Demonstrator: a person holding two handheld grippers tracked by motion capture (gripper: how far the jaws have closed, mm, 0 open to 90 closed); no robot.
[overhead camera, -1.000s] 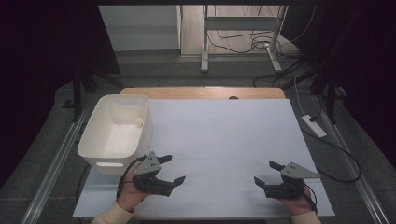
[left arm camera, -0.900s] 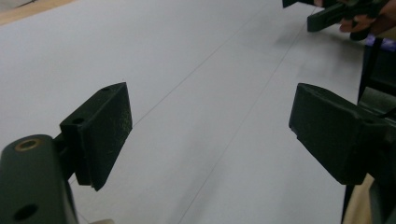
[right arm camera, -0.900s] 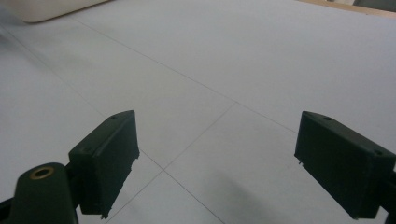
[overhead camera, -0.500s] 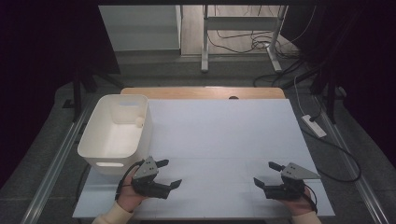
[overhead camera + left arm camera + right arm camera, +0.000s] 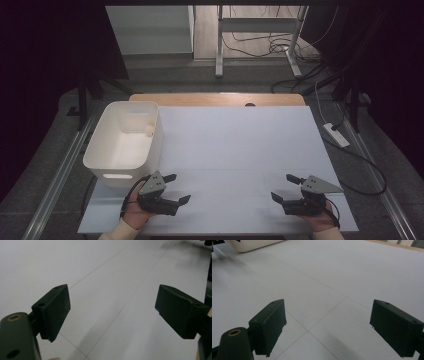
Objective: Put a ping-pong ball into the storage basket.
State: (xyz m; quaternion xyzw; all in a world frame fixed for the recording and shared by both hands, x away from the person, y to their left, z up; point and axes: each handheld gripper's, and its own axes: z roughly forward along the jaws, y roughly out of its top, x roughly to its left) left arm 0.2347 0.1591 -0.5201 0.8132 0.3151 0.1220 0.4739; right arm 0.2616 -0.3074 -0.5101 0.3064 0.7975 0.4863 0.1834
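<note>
The left gripper (image 5: 176, 188) sits low over the near left part of the table (image 5: 235, 150), its two black jaws spread wide with nothing between them; the left gripper view shows only bare white surface in the gap. Its pads (image 5: 57, 308) are blocky, matte black, faintly speckled with dust. The right gripper (image 5: 289, 186) rests at the near right edge, well apart from the left one, jaws likewise released and holding nothing; a grey three-cornered plate tops its body, and a hand (image 5: 322, 220) grips it from behind.

Under both grippers the tabletop is smooth, matte white, crossed by thin straight seam lines (image 5: 317, 326).

Just beyond and to the left of the left gripper stands a white tub (image 5: 102, 150), a rounded-corner rectangular plastic bin with a glossy rim and a slot handle in its near wall. A small pale ball (image 5: 148, 131) lies inside it, against the far right corner. Beyond the white surface, a strip of wood (image 5: 215, 99) edges the far side.
</note>
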